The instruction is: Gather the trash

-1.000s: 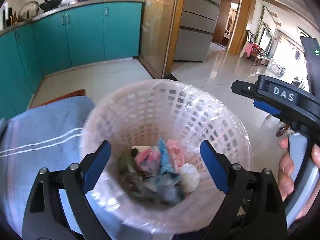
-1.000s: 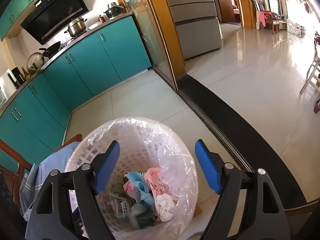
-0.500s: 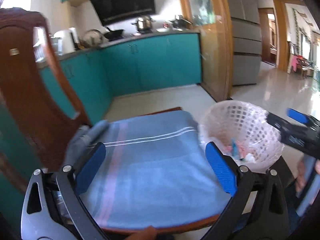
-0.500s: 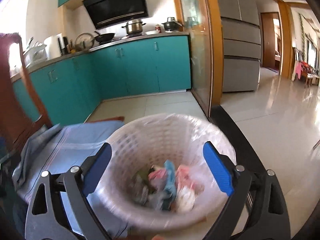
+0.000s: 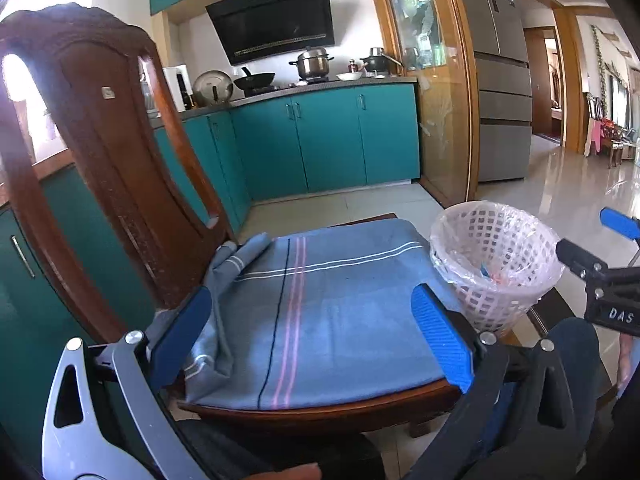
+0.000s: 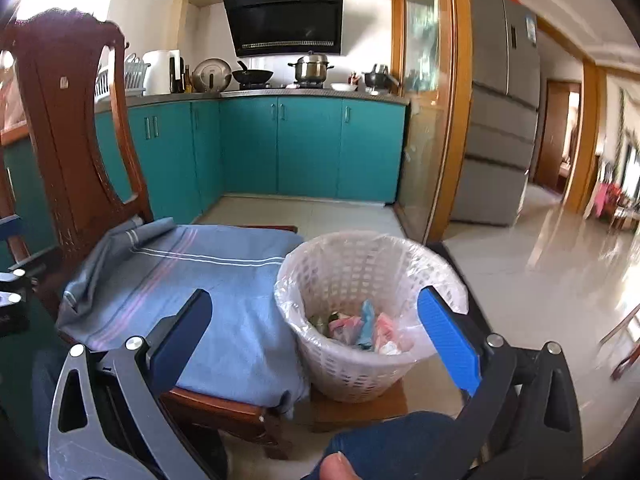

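Looked light and crinkly, that trash (image 6: 362, 330) in the lined wastebasket (image 6: 356, 364). Probably best pinched by a loose edge. Left gripper (image 5: 320, 334) and right gripper (image 6: 320, 330) both wide, empty.

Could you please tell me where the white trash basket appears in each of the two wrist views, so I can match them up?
Left wrist view: the trash basket stands at the right, beyond the right edge of the blue-covered chair seat.
Right wrist view: the trash basket sits low in the centre, just right of the chair seat, with crumpled trash inside.
Shared landmark: the black range hood above the teal cabinets.
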Demonstrator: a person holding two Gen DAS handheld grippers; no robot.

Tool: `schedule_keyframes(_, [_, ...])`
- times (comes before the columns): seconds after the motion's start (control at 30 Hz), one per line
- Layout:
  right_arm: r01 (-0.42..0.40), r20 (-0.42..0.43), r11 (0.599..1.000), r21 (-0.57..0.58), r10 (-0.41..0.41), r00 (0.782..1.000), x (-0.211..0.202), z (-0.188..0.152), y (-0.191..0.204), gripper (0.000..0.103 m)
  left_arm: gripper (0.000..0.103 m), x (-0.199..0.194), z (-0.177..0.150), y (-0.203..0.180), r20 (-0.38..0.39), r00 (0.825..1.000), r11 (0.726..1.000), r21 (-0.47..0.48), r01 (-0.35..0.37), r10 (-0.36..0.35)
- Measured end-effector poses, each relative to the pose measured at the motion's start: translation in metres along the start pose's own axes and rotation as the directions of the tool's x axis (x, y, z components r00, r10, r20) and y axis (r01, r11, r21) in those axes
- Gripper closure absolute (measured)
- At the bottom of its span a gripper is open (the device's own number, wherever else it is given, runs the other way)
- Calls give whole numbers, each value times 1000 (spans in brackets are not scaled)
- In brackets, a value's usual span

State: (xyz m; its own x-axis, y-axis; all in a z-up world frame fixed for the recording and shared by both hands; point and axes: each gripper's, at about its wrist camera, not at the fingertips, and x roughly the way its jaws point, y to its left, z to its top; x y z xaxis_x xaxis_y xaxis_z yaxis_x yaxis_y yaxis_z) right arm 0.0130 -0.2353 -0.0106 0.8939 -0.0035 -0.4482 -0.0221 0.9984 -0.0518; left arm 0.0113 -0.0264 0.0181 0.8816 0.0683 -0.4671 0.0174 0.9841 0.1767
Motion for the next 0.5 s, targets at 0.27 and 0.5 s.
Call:
schedule_keyframes(0.27, [16,67,999,42,-19,998,-28,11,4,3,3,-11,-2,16,5,1000,1000,-24,17,-17])
schedule_keyframes(0.5, [55,104,998,15,-56,993,-45,14,13,3,3,-20,-2,21,22,1000,998,-55,21,-20])
